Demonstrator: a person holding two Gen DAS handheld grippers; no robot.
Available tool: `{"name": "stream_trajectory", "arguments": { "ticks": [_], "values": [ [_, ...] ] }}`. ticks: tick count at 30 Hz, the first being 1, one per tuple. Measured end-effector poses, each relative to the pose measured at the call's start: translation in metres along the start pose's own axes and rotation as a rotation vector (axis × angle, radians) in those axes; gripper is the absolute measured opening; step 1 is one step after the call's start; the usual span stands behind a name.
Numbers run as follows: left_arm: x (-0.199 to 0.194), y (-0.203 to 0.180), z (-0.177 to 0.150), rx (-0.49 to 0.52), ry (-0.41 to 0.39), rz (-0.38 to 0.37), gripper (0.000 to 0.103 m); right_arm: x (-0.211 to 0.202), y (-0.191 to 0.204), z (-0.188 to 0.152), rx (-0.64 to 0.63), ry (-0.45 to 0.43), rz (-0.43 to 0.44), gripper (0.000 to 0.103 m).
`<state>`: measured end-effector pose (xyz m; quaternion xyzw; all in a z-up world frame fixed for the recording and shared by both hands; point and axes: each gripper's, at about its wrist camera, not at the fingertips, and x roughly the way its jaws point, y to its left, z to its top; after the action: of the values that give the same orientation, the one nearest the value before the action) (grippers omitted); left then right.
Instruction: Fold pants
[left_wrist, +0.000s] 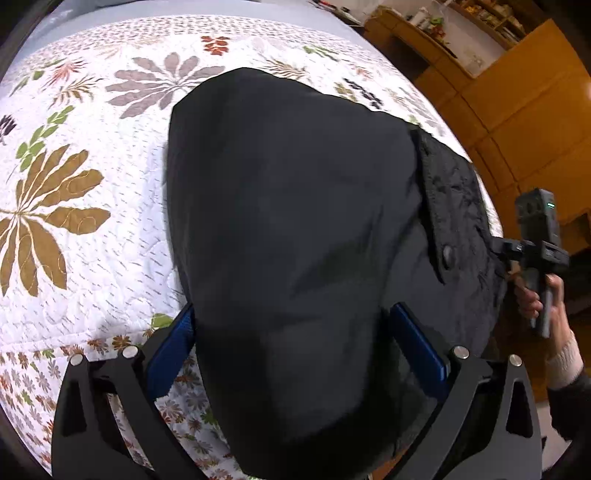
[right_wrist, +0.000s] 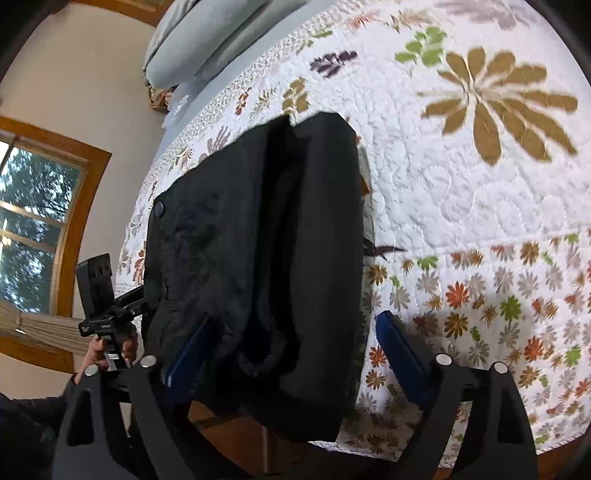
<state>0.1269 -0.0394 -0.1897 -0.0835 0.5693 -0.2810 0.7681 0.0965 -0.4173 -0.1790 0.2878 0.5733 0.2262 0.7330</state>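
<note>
Black pants (left_wrist: 295, 229) folded on the quilted bed (left_wrist: 92, 258), near its edge. Left claw (left_wrist: 295, 347) spread wide, bulging cloth between blue fingers (left_wrist: 417, 347). Right claw (right_wrist: 291, 354) likewise parted, straddling the pants' near end.

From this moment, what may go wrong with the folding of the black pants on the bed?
1. The pants overhang the edge of the quilt, so they may slide to the floor.
2. Both the left tongs and the right tongs stand open around the cloth, so nothing grips it; a layer may slip.
3. The fuzzy lining lies exposed; the fold may end uneven.
</note>
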Motion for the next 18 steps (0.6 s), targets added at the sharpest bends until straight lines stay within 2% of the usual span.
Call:
{"name": "stream_trajectory", "arguments": {
  "ticks": [4,7,9,11,13,15,18],
  "values": [
    [-0.008,0.005,0.0,-0.013,0.019,-0.083,0.1,0.008,-0.01,-0.005,0.034,0.022,0.061,0.09],
    [-0.003,0.018,0.004,-0.076,0.035,-0.146,0.1,0.013,-0.014,-0.006,0.049,0.02,0.1,0.089],
    [0.005,0.025,0.006,-0.087,0.055,-0.149,0.1,0.018,-0.01,-0.006,0.032,0.022,0.109,0.085],
    [0.015,0.028,0.004,-0.085,0.095,-0.114,0.1,0.022,-0.003,-0.004,0.002,0.028,0.08,0.084],
    [0.019,0.028,0.003,-0.086,0.095,-0.12,0.101,0.022,0.003,-0.004,-0.023,0.028,0.058,0.078],
    [0.017,0.025,0.003,-0.089,0.093,-0.127,0.1,0.019,0.009,-0.003,-0.045,0.024,0.05,0.066],
    [0.016,0.024,0.001,-0.1,0.074,-0.156,0.1,0.017,0.019,-0.004,-0.08,0.01,0.034,0.054]
  ]
}}
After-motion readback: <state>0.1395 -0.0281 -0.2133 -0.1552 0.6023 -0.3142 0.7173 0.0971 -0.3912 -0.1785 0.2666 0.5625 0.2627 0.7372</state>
